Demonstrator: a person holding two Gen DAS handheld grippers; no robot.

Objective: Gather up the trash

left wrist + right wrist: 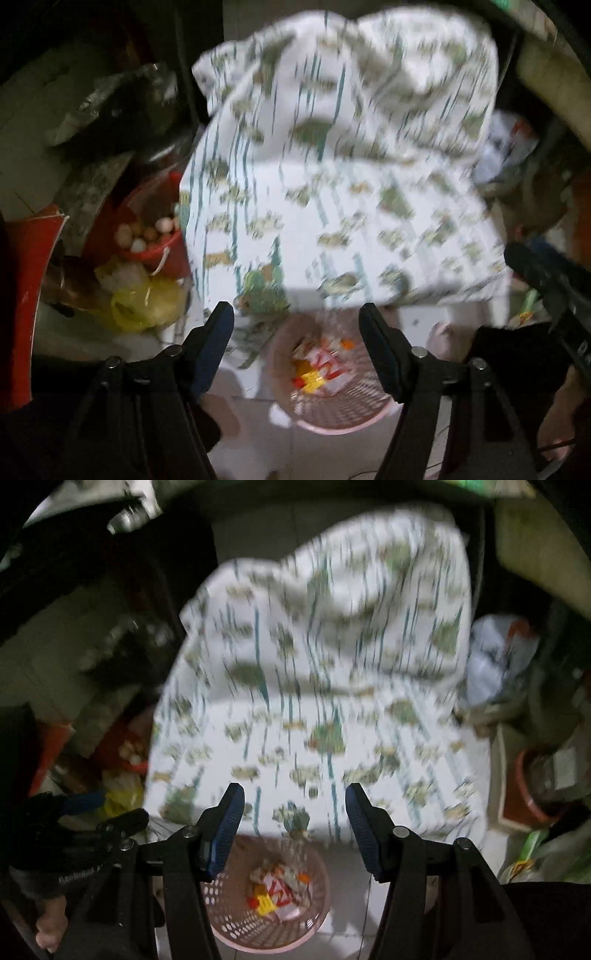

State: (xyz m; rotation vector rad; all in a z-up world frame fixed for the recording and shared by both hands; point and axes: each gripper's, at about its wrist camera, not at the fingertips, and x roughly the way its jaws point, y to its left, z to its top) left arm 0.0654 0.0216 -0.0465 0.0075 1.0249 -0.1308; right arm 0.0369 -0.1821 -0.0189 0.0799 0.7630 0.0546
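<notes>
Both grippers' jaws apart and empty, left gripper (296, 319) and right gripper (294, 800) above pink wastebasket (229, 919) of wrappers (279, 890).

Each gripper (296, 325) (294, 805) is a black frame of angular linkage arms pinned with round silver screws, its two fingers (231, 823) faced with ribbed blue pads.

A white cloth printed with green plants and teal stripes (332, 155) drapes a table, its pattern blurred; left of it stands a red plastic bucket (162, 251) holding pale and brown eggs (147, 232); a crumpled yellow plastic bag (144, 302) lies just below the bucket. On the cloth's right sits a pale blue-white plastic bag (495, 657); lower right stands a reddish-brown pot (524, 794).
</notes>
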